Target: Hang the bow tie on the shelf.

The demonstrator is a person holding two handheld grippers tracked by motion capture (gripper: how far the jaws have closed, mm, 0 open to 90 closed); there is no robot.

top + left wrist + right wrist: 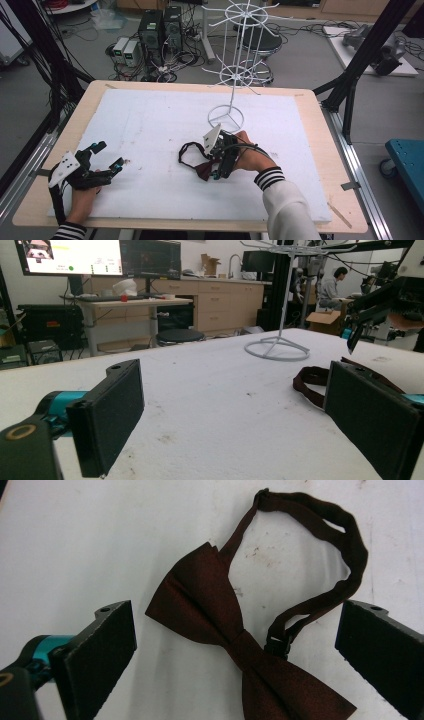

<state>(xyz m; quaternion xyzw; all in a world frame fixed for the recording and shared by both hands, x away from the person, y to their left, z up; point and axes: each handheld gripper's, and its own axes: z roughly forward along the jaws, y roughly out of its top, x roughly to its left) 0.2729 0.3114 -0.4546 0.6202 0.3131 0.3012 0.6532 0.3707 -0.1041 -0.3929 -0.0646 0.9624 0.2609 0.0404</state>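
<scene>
While the left gripper [107, 156] rested near the left edge of the worktop [310, 150], well apart from the bow tie [202, 171], its jaws stood wide open with nothing between them. From its own camera, the tie's strap [310, 382] showed past the right jaw, toward the rack [277, 347], so the tie lay forward and to that gripper's right, a long reach away.

Nearer the middle, the tie lay flat on the white foam, on the person's side of the rack's ring base [226, 118]. Its dark red bow [235, 645] ran on a slant in the right gripper view, from upper left to lower right, with the knot about midway between the two pads. The strap looped away from the bow's upper wing, curved round toward the right jaw and came back to the clasp [277, 642] beside the knot.

Farthest right, the right gripper [216, 162] hung directly over the tie, jaws spread open on either side of it, holding nothing. That hand was plainly the nearer one. As I judged it, the jaws straddled the bow across its slanted long axis, so a straight descent and a close should pinch it near the knot; whether the pads touched the foam yet, I could not tell.
</scene>
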